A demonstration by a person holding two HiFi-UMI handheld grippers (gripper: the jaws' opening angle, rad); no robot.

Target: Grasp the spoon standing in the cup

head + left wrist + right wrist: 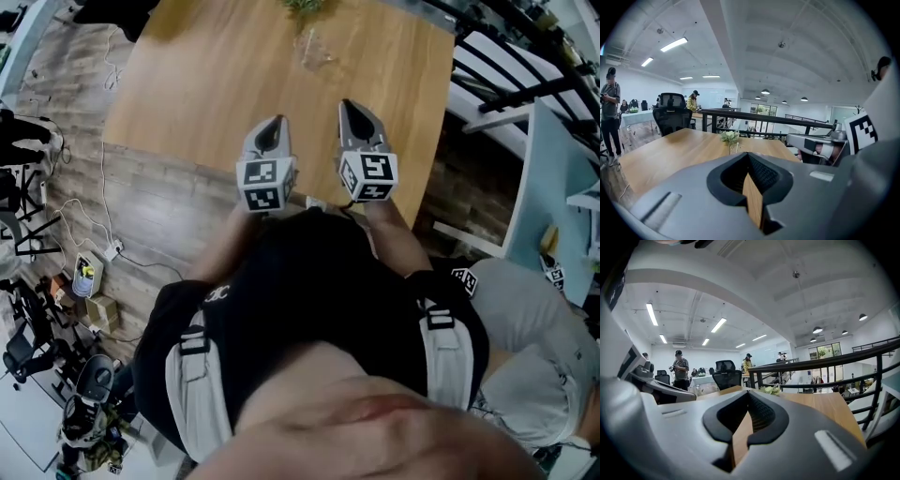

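Note:
A wooden table (pixel 225 66) lies ahead of me. At its far end stands a clear glass (pixel 316 49) with a small bunch of white flowers (pixel 730 137), which also shows in the right gripper view as flowers (pixel 771 390). No spoon or cup can be made out in any view. My left gripper (pixel 275 122) and right gripper (pixel 351 105) hover side by side over the table's near edge, far short of the glass. Both point forward with their jaws closed together and nothing between them. The left gripper (pixel 749 158) sees the right one beside it.
A black railing (pixel 754 117) runs behind the table's far side. A black office chair (pixel 672 115) stands at the far left, and people stand beyond it. Cables and clutter lie on the floor (pixel 84 234) at left. Another person's legs (pixel 525 356) are at right.

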